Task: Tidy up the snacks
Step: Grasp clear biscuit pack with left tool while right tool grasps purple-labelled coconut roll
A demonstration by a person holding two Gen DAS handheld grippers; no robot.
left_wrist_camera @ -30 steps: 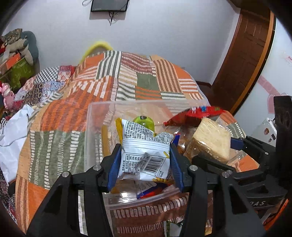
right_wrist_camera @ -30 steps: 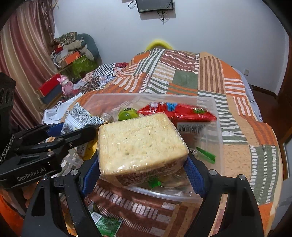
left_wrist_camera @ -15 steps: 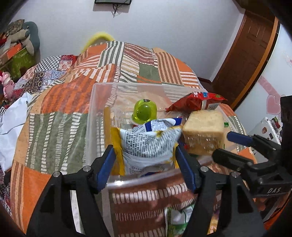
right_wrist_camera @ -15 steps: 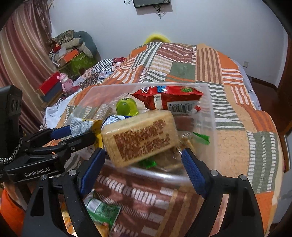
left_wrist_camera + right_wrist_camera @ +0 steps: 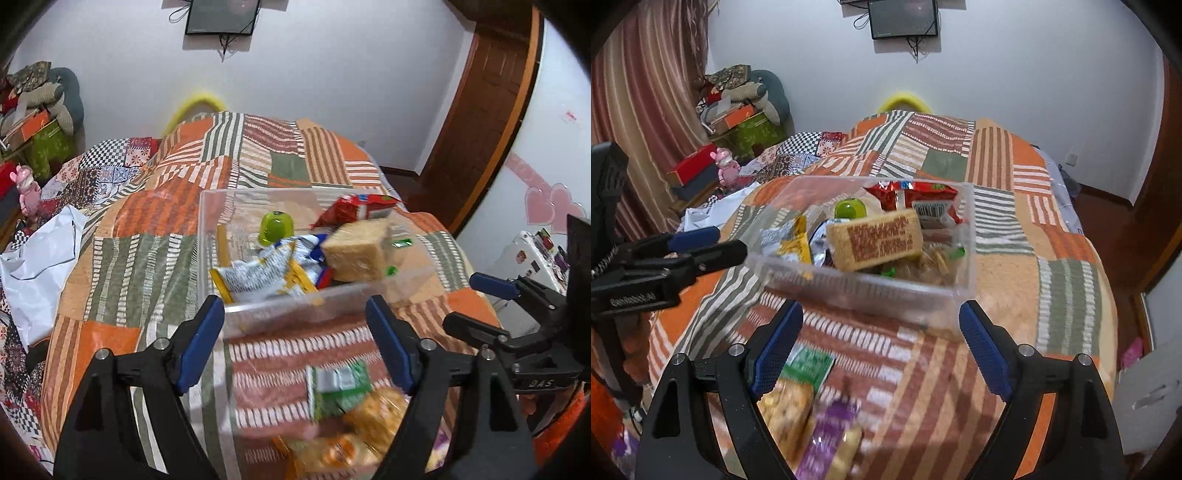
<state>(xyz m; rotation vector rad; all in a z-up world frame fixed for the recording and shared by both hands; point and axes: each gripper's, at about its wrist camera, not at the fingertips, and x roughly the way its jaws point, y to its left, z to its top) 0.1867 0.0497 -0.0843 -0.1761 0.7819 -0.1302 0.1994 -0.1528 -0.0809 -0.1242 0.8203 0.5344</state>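
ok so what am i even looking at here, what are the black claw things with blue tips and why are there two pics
Those are two hand-held grabbing tools; a person carries one in each hand. Each has a camera looking along its fingers, so you get two pictures of one scene. The left tool and the right tool are both open and hold nothing. Ahead, on the striped patchwork bedspread, sits a clear plastic box holding snacks: a tan wrapped cake block, a red packet, a green jelly cup and a white and yellow crinkled bag. More packets, including a green one, lie blurred in front of the box.
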